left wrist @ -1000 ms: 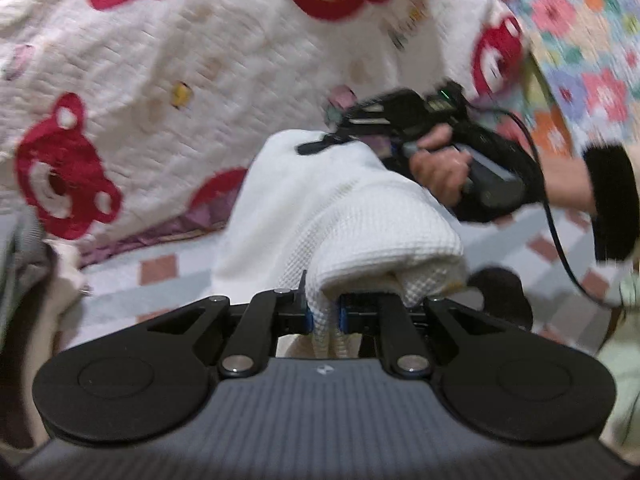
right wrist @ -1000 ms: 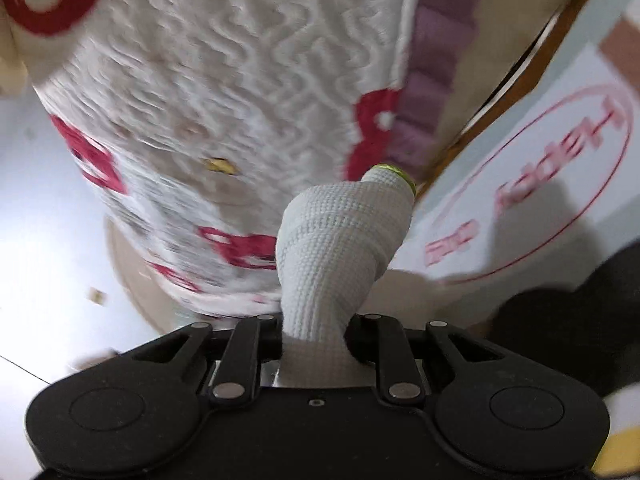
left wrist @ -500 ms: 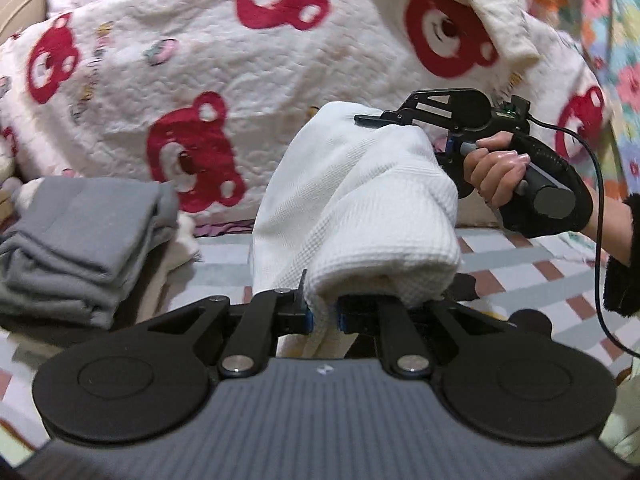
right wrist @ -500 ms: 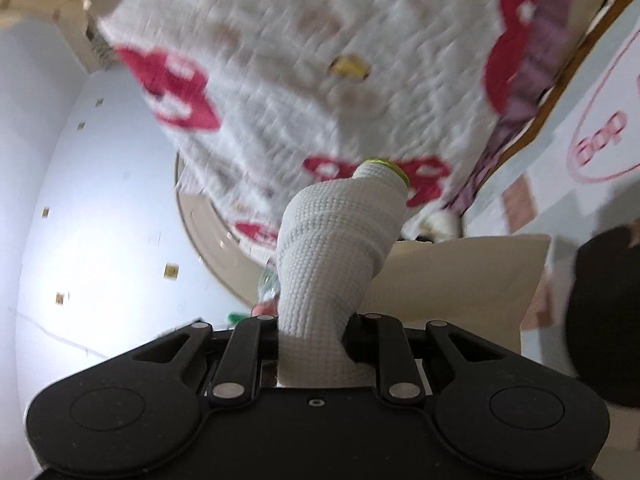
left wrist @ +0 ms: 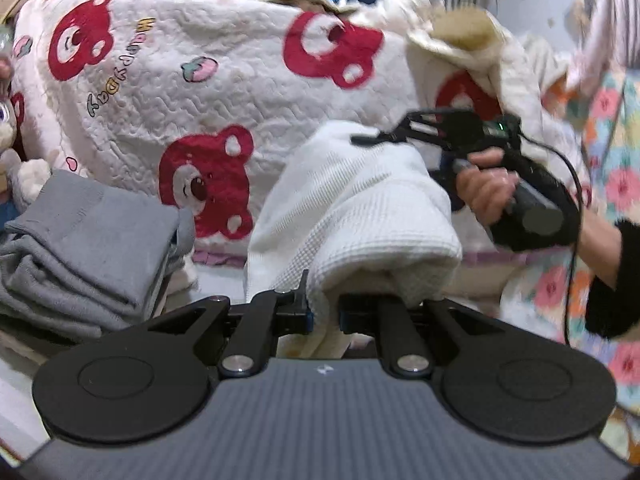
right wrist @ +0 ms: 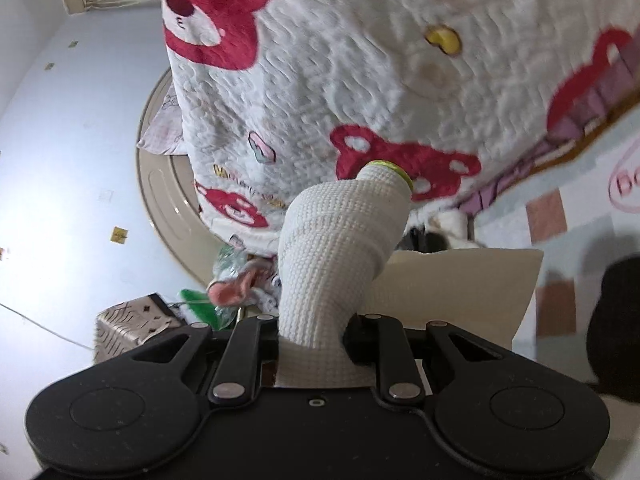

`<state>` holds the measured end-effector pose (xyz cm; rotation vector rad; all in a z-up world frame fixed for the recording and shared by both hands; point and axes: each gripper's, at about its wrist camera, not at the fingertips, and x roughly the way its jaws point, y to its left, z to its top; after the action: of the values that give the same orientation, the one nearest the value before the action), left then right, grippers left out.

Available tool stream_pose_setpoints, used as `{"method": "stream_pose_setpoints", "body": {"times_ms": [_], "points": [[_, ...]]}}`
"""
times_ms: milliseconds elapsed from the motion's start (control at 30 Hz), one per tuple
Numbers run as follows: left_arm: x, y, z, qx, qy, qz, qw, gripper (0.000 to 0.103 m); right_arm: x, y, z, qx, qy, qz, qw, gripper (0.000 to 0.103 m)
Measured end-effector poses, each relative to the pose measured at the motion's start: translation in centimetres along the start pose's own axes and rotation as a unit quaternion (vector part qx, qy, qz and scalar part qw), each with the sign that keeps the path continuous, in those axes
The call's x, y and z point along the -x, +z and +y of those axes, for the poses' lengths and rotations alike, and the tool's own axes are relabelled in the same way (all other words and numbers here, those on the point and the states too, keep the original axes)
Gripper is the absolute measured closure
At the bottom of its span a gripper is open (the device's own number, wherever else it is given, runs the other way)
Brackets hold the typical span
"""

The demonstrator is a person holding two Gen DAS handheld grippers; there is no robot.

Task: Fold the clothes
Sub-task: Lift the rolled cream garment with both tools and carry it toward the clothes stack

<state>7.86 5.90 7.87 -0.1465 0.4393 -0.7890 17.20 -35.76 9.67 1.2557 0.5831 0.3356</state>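
A white waffle-knit garment (left wrist: 360, 208) hangs bunched in the air between both grippers. My left gripper (left wrist: 323, 312) is shut on one edge of it at the bottom of the left wrist view. The right gripper (left wrist: 372, 140), held by a hand (left wrist: 484, 188), pinches the far edge there. In the right wrist view my right gripper (right wrist: 316, 332) is shut on a rolled part of the white garment (right wrist: 340, 248) with a yellow-green trim (right wrist: 390, 168) at its tip. The fingertips of both are hidden by cloth.
A quilt with red bears (left wrist: 224, 80) fills the background. Folded grey clothes (left wrist: 80, 240) are stacked at the left. A floral cloth (left wrist: 608, 184) lies at the right. The right wrist view shows a cream folded cloth (right wrist: 452, 284) and a checked bed sheet (right wrist: 560, 216).
Both grippers have lifted with the white garment, and the views have swung upward. The grey stack came into the left view. Both grips stay the same.
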Motion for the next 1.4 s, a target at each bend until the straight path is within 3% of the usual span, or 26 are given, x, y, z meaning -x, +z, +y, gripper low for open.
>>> {"method": "stream_pose_setpoints", "body": {"times_ms": [200, 467, 567, 633, 767, 867, 1033, 1167, 1200, 1267, 1367, 1400], "points": [[-2.0, -0.1, 4.0, 0.053, -0.002, -0.052, 0.9973, 0.093, -2.6, 2.5, 2.9, -0.007, -0.046, -0.039, 0.998, 0.079], [-3.4, 0.5, 10.8, 0.144, 0.011, -0.111, 0.9832, 0.093, -12.5, 2.7, 6.8, 0.025, -0.12, -0.029, 0.992, 0.079], [-1.9, 1.3, 12.2, 0.081, 0.052, -0.127, 0.9872, 0.093, -18.2, 2.0, 9.0, 0.058, -0.152, -0.002, 0.987, 0.079], [-1.2, 1.3, 14.7, 0.117, 0.063, -0.129, 0.9827, 0.093, -22.8, 0.8, 10.9, 0.101, -0.181, 0.025, 0.978, 0.079], [-0.2, -0.2, 19.8, 0.19, 0.092, -0.132, 0.9684, 0.093, -31.7, -2.0, 13.4, 0.187, -0.253, 0.079, 0.946, 0.079], [0.0, -1.2, 22.1, 0.213, 0.103, -0.134, 0.9624, 0.093, -37.0, -3.3, 13.1, 0.185, -0.277, 0.12, 0.935, 0.079], [0.5, -1.6, 24.2, 0.247, 0.097, -0.152, 0.9521, 0.093, -40.9, -4.1, 13.3, 0.198, -0.312, 0.149, 0.917, 0.078], [1.4, -1.4, 24.4, 0.236, 0.127, -0.167, 0.9488, 0.093, -42.8, -4.4, 13.8, 0.197, -0.3, 0.167, 0.918, 0.069], [1.5, -1.7, 25.1, 0.253, 0.13, -0.169, 0.9437, 0.093, -43.0, -4.7, 13.7, 0.2, -0.288, 0.168, 0.922, 0.066], [1.6, -2.8, 26.5, 0.292, 0.135, -0.165, 0.9321, 0.093, -43.3, -5.4, 13.2, 0.208, -0.256, 0.176, 0.928, 0.046], [1.3, -4.4, 27.8, 0.33, 0.142, -0.155, 0.9202, 0.093, -42.5, -6.5, 12.6, 0.25, -0.189, 0.176, 0.933, 0.043], [1.2, -4.5, 28.0, 0.335, 0.145, -0.152, 0.9186, 0.093, -40.9, -7.2, 13.2, 0.296, -0.172, 0.142, 0.929, 0.044]]}}
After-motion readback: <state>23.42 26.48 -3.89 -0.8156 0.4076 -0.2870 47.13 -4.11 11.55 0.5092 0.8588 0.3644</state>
